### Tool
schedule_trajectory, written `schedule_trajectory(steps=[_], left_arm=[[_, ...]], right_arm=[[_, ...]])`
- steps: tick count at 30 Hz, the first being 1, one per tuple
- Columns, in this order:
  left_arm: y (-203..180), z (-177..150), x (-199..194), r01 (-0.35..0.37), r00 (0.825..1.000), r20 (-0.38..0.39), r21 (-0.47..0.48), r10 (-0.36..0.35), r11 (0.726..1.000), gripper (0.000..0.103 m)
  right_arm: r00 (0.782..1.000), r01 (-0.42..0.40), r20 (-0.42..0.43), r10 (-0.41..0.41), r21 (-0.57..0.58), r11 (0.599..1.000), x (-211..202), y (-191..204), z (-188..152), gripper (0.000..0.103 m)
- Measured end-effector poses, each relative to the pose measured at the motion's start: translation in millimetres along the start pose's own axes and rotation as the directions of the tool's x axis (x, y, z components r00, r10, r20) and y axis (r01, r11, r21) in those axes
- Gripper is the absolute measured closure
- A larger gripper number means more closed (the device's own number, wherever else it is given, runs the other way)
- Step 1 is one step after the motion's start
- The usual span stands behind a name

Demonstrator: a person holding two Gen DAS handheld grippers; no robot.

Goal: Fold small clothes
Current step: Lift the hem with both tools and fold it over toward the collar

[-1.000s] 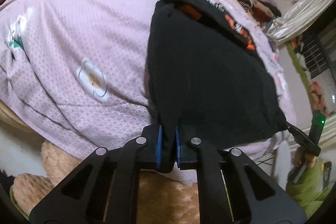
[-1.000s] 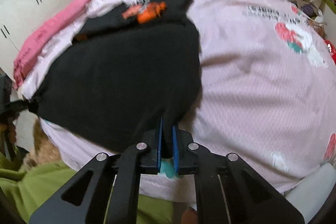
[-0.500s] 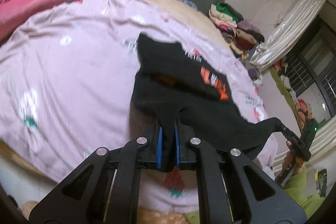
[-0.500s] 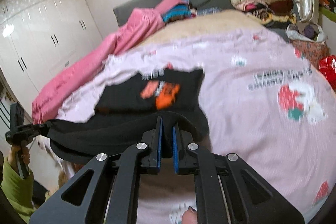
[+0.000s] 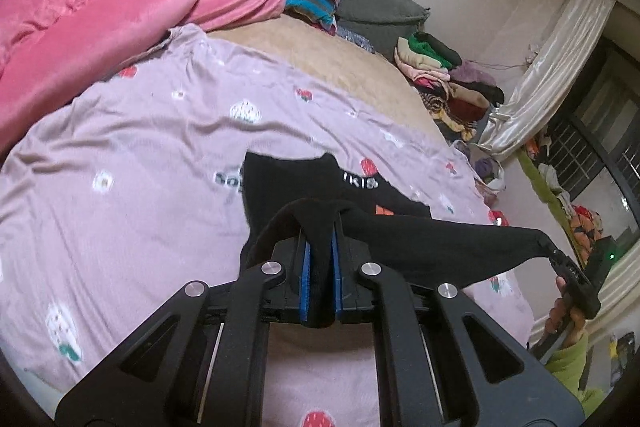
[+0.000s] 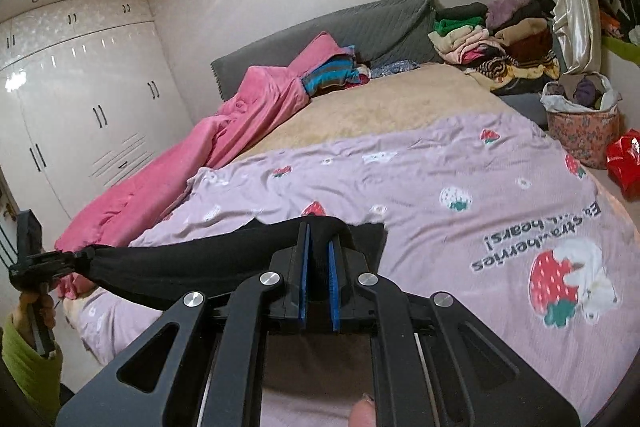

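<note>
Stretching one soft black garment (image 5: pixel 432 239) taut above the bed, two sets of black tongs with blue pads, left tongs (image 5: pixel 319 267) and right tongs (image 6: pixel 318 267), each pinched a corner. Its far part, seemingly orange-printed, lay on the lilac strawberry-print sheet (image 6: pixel 460 187). One plush pink blanket (image 5: pixel 100 27) lay bunched beyond.

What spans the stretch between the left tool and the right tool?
The black garment: its lifted edge runs taut from the left tool to the right tool, both shut on it. The left wrist view shows this.

Both hand-held grippers (image 5: pixel 319 247) (image 6: pixel 317 251) clamped shut, raised
</note>
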State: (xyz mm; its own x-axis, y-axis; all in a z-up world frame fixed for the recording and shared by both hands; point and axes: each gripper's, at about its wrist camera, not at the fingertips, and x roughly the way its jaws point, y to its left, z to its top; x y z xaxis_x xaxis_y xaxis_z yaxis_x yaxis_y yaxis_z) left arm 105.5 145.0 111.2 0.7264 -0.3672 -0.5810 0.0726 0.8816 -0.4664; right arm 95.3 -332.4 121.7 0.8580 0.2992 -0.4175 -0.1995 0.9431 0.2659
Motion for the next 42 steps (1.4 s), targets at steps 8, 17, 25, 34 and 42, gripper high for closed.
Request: schedule_trajectory(steps=[8, 17, 25, 34, 42], left_arm=[[2.5, 28.9, 34.2, -0.011, 1.000, -0.009, -0.029, 0.011, 1.000, 0.101], [16.7, 41.3, 80.3, -0.062, 0.996, -0.062, -0.051, 0.059, 0.997, 0.101], [26.9, 39.7, 110.9, -0.097, 0.991, -0.099, -0.058, 0.091, 0.994, 0.101], [40.3, 42.5, 139.5, -0.138, 0.982, -0.140, -0.063, 0.129, 0.988, 0.101], [45.6, 43.2, 145.3, -0.188, 0.976, -0.121, -0.056, 0.181, 0.980, 0.083]], right_arm=[[0.999, 0.040, -0.026, -0.039, 0.049, 0.998, 39.8, -16.7, 12.4, 0.096], [0.993, 0.073, -0.098, -0.067, 0.058, 0.996, 94.5, -31.4, 15.7, 0.096], [0.983, 0.103, -0.158, -0.092, 0.065, 0.993, 132.5, -43.2, 6.8, 0.095], [0.970, 0.132, -0.209, -0.122, 0.038, 0.990, 164.7, -45.7, 1.7, 0.095], [0.961, 0.172, -0.219, -0.168, -0.003, 0.985, 178.7, -45.8, -0.7, 0.065]])
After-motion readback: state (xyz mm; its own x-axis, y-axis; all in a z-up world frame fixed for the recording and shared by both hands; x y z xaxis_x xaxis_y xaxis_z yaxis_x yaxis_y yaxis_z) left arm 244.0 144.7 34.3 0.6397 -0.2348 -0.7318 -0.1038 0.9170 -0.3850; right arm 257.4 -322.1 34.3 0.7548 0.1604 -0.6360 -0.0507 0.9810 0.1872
